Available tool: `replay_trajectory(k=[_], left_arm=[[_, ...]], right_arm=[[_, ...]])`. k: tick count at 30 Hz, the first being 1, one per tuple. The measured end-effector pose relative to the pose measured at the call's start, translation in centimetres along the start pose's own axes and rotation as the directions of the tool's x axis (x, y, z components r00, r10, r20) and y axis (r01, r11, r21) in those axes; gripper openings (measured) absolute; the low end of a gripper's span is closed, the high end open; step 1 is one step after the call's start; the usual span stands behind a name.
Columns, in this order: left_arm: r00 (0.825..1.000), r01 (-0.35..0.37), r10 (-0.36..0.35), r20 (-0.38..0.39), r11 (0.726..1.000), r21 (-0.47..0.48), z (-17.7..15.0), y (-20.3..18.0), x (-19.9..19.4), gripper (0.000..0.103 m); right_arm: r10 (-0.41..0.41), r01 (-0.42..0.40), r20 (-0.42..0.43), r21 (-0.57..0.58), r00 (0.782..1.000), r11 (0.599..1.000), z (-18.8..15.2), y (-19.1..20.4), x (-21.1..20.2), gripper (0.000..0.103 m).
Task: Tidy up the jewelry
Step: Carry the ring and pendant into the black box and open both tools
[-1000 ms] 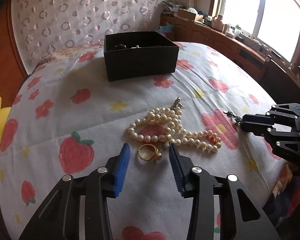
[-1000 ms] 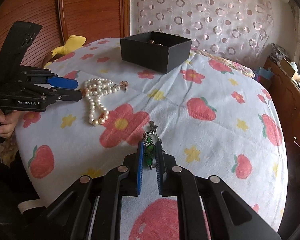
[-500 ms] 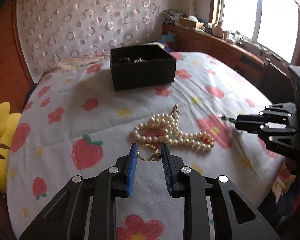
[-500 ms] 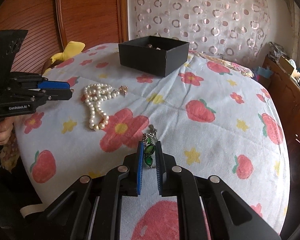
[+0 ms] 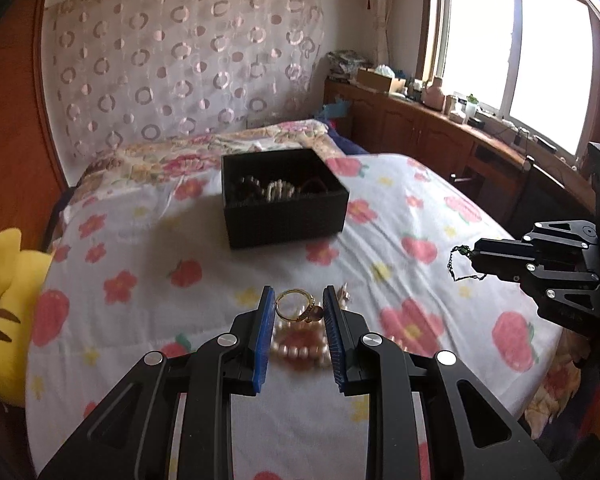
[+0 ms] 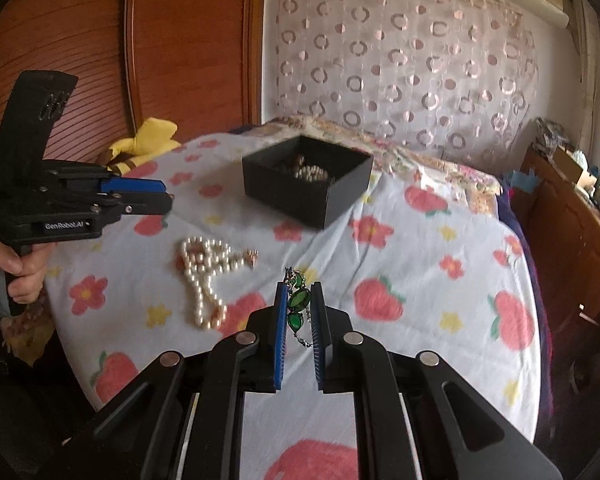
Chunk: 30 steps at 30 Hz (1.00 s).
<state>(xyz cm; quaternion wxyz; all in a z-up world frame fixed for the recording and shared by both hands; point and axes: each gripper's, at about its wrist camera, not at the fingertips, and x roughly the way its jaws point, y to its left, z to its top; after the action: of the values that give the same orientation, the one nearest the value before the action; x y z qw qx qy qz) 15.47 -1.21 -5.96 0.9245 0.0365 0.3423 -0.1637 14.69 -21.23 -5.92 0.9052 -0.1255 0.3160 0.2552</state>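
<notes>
Risk: ring (image 5: pixel 298 307) pinched edgewise in left gripper (image 5: pixel 296 312) and green chain (image 6: pixel 299 300) clamped in right gripper (image 6: pixel 299 312) may slip short of box (image 5: pixel 284 198), upper centre.

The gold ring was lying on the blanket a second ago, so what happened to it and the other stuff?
The left tongs closed on the gold ring and lifted it off the blanket. The right tongs, already pinching the green stone chain, rose too, its end now dangling. The pearl necklace and the black box stayed where they were.
</notes>
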Motion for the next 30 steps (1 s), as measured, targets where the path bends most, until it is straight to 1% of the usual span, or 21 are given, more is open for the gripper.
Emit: replay_trajectory(k=[6,12,18,25,30], left_arm=[[0.999,0.012,-0.011,0.03,1.0,-0.004,2.1,0.4,0.6,0.023],[0.999,0.015,-0.015,0.042,1.0,-0.002,4.3,0.9,2.2,0.023],[0.999,0.019,-0.018,0.039,1.0,-0.005,6.2,1.7,4.3,0.023],[0.999,0.016,-0.016,0.03,1.0,-0.017,8.5,3.1,7.4,0.023],[1.0,0.011,-0.011,0.004,0.999,-0.031,9.2,4.1,10.1,0.023]], right_arm=[[-0.008,0.008,0.026,-0.02,1.0,1.0,2.6,-0.5,0.2,0.013],[0.002,0.0,0.047,-0.028,0.999,1.0,5.1,-1.5,1.1,0.013],[0.012,-0.01,0.048,-0.04,0.999,0.999,6.8,-2.6,2.8,0.013],[0.037,-0.034,0.073,-0.034,0.997,0.999,9.6,-4.2,4.7,0.013],[0.059,-0.057,0.065,-0.037,0.996,0.998,11.3,-5.0,7.4,0.013]])
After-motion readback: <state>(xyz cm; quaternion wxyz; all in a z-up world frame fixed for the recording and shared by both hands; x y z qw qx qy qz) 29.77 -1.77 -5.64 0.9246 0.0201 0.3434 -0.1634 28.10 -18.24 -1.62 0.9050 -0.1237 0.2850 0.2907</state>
